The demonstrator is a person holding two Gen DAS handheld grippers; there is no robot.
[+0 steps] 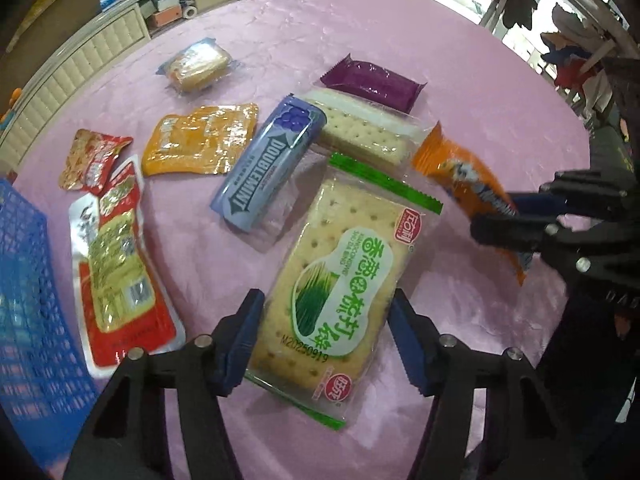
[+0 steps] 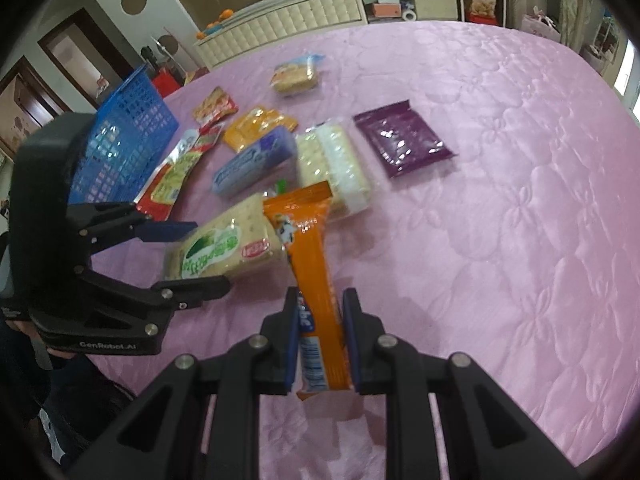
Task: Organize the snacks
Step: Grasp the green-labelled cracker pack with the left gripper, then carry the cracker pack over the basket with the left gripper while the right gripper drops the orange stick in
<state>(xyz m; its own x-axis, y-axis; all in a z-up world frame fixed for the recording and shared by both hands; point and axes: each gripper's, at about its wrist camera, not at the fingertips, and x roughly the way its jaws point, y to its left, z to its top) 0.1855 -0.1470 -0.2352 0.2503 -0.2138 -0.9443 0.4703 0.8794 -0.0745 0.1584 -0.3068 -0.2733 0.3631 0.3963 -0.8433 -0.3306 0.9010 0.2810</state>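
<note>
Here the left gripper [image 1: 324, 336] straddles the cracker pack [image 1: 336, 276] on the pink cover [image 2: 500, 200], jaws partly open and just beside its long edges, whether touching I cannot tell. The pack's long axis runs straight ahead between the fingers. The right gripper [image 2: 320, 336] is clamped on an orange bar [image 2: 312, 256]. The blue basket [image 1: 28, 288], cut off at the left, hides its inside.

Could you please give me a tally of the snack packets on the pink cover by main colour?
Red: 2, small packet and large packet
Orange or yellow: 2, flat pouch and orange bar
Blue: 1, gum pack
Purple: 1, purple packet
Clear wrap, pale biscuits: 3, green-label crackers, cracker stack, far biscuit pack
Total: 9
</note>
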